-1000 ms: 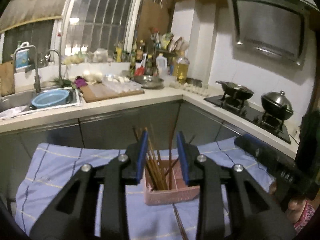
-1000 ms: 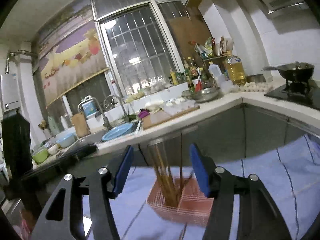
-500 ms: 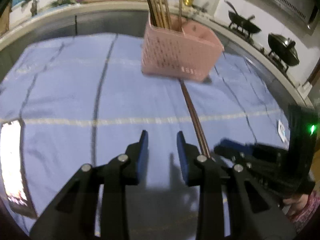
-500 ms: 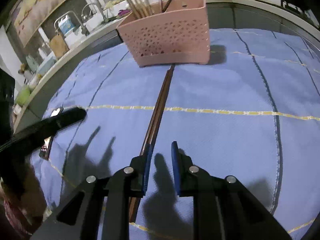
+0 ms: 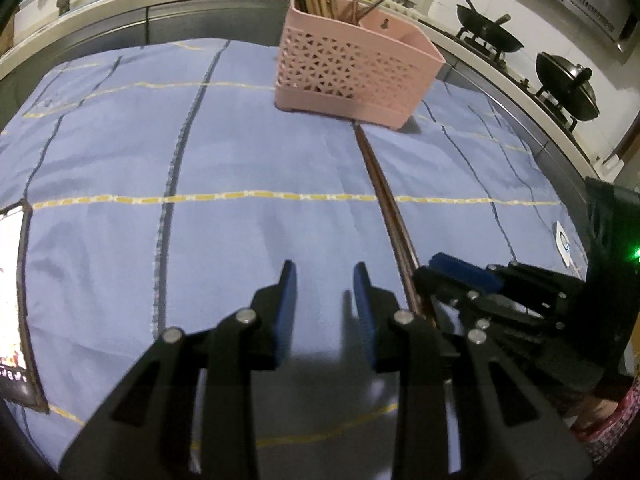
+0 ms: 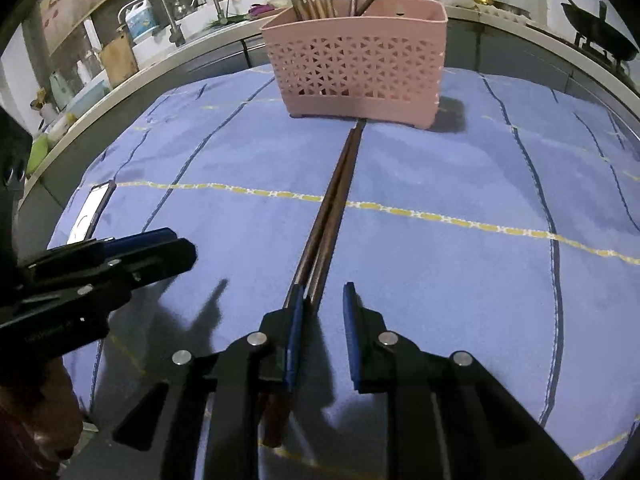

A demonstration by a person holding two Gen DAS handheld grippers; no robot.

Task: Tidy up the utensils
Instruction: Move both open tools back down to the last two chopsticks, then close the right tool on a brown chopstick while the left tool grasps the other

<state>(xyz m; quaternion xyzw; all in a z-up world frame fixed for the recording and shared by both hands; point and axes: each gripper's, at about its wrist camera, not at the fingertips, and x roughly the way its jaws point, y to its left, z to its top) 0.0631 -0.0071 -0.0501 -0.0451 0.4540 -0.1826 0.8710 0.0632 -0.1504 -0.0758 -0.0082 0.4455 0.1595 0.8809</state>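
A pink perforated basket (image 5: 352, 76) (image 6: 360, 68) stands on the blue cloth with several chopsticks upright in it. A dark brown pair of chopsticks (image 6: 334, 204) (image 5: 386, 204) lies on the cloth, running from the basket's base toward me. My right gripper (image 6: 322, 314) hovers over their near end with a narrow gap. The sticks pass beside and under its left finger (image 6: 294, 328), and the pads do not press on them. My left gripper (image 5: 324, 300) is open over bare cloth, just left of the sticks. Each gripper shows in the other's view, the right gripper (image 5: 460, 276) and the left gripper (image 6: 120, 256).
The blue checked tablecloth (image 5: 240, 140) covers the table. A phone (image 6: 90, 210) (image 5: 12, 292) lies at its left edge. Behind runs a kitchen counter with a sink and taps (image 6: 192, 8). A wok (image 5: 488, 36) and a lidded pot (image 5: 568, 88) sit on the stove at right.
Both grippers dropped from facing the kitchen to pointing down at the cloth near the lying chopsticks. The right jaws narrowed. Over the last half second both have barely moved.
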